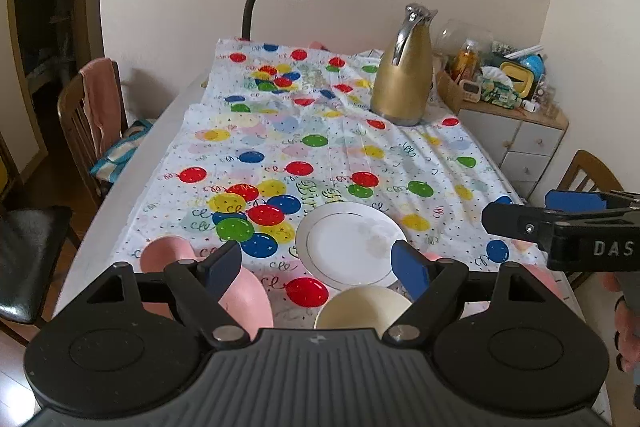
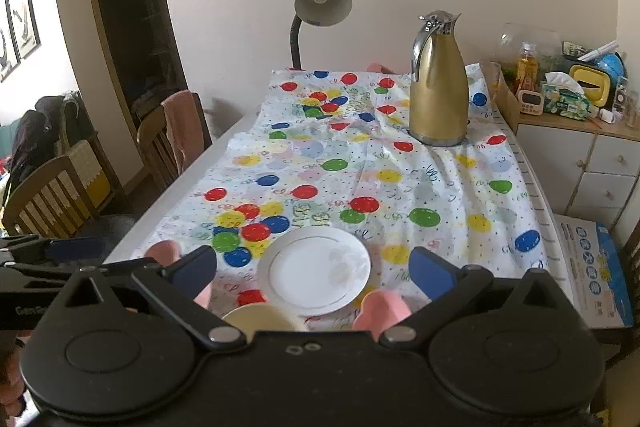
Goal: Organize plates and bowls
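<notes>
Plates and bowls sit at the near end of a long table point(image 1: 120, 227). One white plate point(image 1: 350, 245) with a thin gold ring lies flat on a cloth point(image 1: 320, 155) covered with balloons in red, blue, green and yellow. A cream bowl point(image 1: 362, 307) stands just in front of the plate. A pink bowl point(image 1: 240, 291) is to the left, and another pink bowl point(image 2: 382, 305) is to the right.

The left gripper point(image 1: 320, 263) hangs above the dishes with its blue pads spread wide and nothing between them. The right gripper point(image 2: 316, 273) is wide open too and holds nothing.

Far down the cloth stands a tall gold jug point(image 2: 438, 83) with a shiny handle. A gray lamp point(image 2: 320, 3) bends over the far end, by a pale wall. Wooden chairs point(image 2: 172, 131) wait on the left side, one with a pink towel point(image 2: 182, 125) on its back. A small cupboard point(image 2: 592, 163) on the right has drawers, with lots of little things on top.
</notes>
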`<act>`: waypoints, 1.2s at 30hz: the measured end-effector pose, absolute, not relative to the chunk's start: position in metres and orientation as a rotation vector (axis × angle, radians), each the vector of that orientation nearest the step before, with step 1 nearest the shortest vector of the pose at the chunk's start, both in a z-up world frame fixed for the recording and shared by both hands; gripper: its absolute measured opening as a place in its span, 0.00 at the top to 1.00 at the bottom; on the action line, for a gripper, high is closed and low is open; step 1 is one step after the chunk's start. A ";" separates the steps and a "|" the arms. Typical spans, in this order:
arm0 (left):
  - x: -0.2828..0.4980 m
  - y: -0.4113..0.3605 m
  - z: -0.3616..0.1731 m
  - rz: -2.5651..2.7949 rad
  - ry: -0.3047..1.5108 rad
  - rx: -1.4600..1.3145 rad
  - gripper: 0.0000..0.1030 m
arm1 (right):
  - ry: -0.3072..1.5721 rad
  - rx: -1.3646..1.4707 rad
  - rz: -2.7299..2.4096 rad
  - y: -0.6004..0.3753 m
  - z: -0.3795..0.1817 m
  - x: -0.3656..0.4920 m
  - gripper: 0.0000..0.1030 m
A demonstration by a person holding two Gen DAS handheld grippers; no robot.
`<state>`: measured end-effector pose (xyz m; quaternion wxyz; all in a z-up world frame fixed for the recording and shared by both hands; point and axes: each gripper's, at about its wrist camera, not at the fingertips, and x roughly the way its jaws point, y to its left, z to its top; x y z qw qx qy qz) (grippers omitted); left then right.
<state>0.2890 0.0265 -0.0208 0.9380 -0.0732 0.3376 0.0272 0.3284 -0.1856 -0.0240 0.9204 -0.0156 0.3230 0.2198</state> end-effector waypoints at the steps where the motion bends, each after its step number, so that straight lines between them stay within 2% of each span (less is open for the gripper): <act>1: 0.295 0.028 -0.023 0.059 0.698 -0.154 0.21 | 0.670 -0.032 0.449 -0.185 -0.027 0.335 0.00; 17: 0.391 0.047 -0.082 0.081 0.868 -0.166 0.21 | 0.852 -0.062 0.412 -0.169 -0.095 0.442 0.03; 20: 0.407 0.052 -0.097 0.075 0.912 -0.201 0.21 | 0.904 -0.058 0.409 -0.163 -0.113 0.459 0.13; 25: 0.430 0.053 -0.116 0.069 0.952 -0.224 0.21 | 0.977 -0.026 0.395 -0.161 -0.140 0.480 0.18; 32: 0.452 0.051 -0.146 0.082 1.005 -0.225 0.21 | 1.060 0.002 0.378 -0.163 -0.170 0.495 0.33; 34: 0.456 0.051 -0.151 0.078 1.010 -0.225 0.24 | 1.076 0.014 0.378 -0.164 -0.175 0.498 0.40; 36: 0.459 0.050 -0.157 0.076 1.018 -0.220 0.34 | 1.085 0.023 0.382 -0.166 -0.179 0.500 0.51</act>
